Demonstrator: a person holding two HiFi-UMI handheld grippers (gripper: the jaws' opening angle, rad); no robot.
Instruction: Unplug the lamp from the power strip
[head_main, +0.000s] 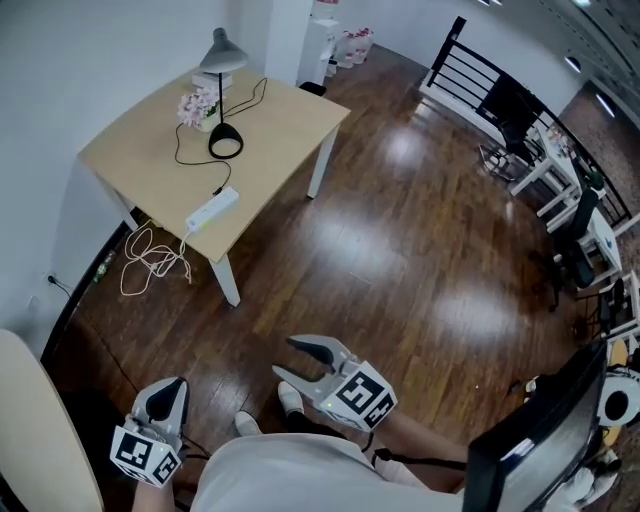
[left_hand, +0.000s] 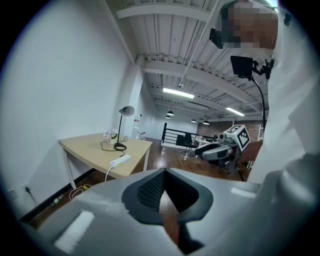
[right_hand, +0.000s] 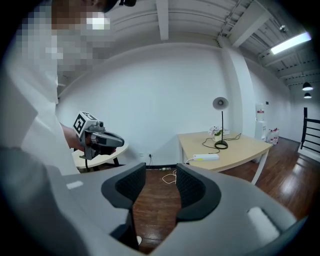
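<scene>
Right gripper (head_main: 288, 358) has its jaws spread wide with nothing in them. Left gripper (head_main: 170, 388) is pinched together, empty too. Both are well away from the table (head_main: 140, 160). The lamp (head_main: 225, 144) sits near the table's back edge and the power strip (head_main: 213, 209) by its front edge. The plug's too tiny to make out.

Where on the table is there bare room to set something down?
Bare: the table right of the lamp, out to its right-hand edge, and its left part beyond the cord. Crowded: the far corner with flowers and lamp; the power strip takes the near edge.
</scene>
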